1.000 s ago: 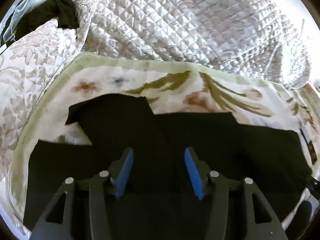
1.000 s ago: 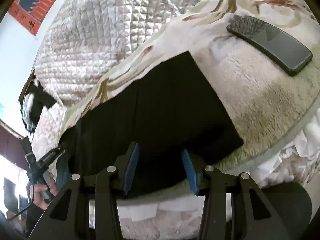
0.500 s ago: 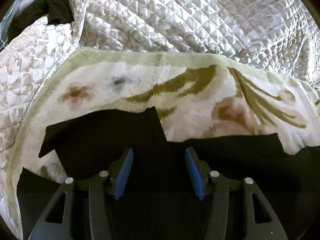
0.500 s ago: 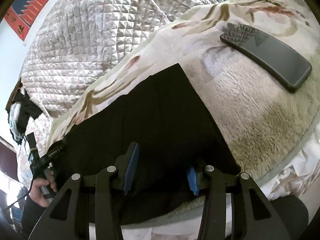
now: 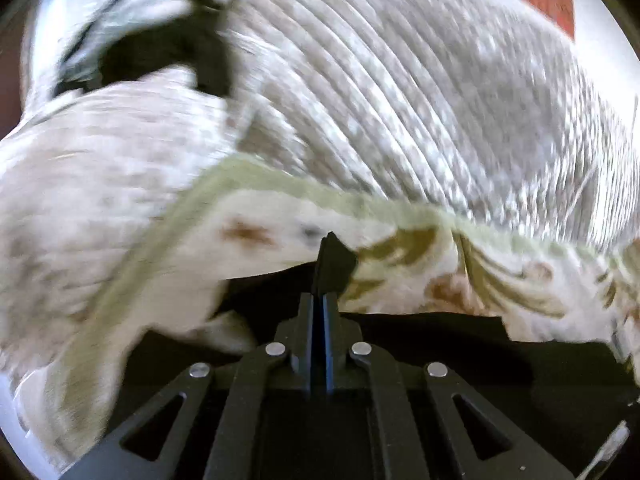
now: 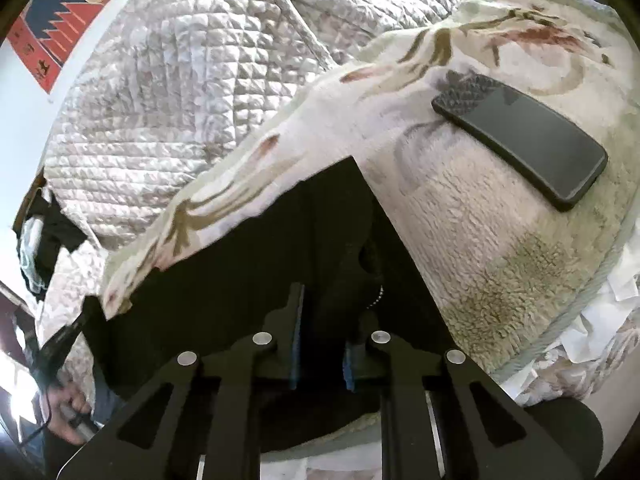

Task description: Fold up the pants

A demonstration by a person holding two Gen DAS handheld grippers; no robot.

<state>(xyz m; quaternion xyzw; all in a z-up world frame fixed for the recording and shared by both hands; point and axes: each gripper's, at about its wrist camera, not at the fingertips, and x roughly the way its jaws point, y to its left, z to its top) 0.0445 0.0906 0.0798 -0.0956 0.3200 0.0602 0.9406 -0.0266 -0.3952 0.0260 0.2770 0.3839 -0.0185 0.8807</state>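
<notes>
Black pants (image 5: pixel 440 360) lie spread on a floral fleece blanket (image 5: pixel 280 216). My left gripper (image 5: pixel 320 300) is shut on one edge of them, and a pinched corner of black cloth (image 5: pixel 334 258) sticks up past its blue pads. The left wrist view is blurred by motion. In the right wrist view the pants (image 6: pixel 280 248) run from the near edge toward the upper right. My right gripper (image 6: pixel 326 316) is closing its jaws, with a bunched fold of the pants between the pads. Its right fingertip is partly hidden by that cloth.
A dark phone (image 6: pixel 520 140) lies on the blanket (image 6: pixel 500 260) to the right of the pants. A quilted silvery cover (image 6: pixel 180 80) is heaped behind. At the lower left a person's hand (image 6: pixel 68 412) grips a handle. Dark clothing (image 5: pixel 160 52) lies far left.
Both grippers went from open over the pants to closed on black cloth. The left one has lifted and swung, pulling a corner up; the right one stayed roughly in place.
</notes>
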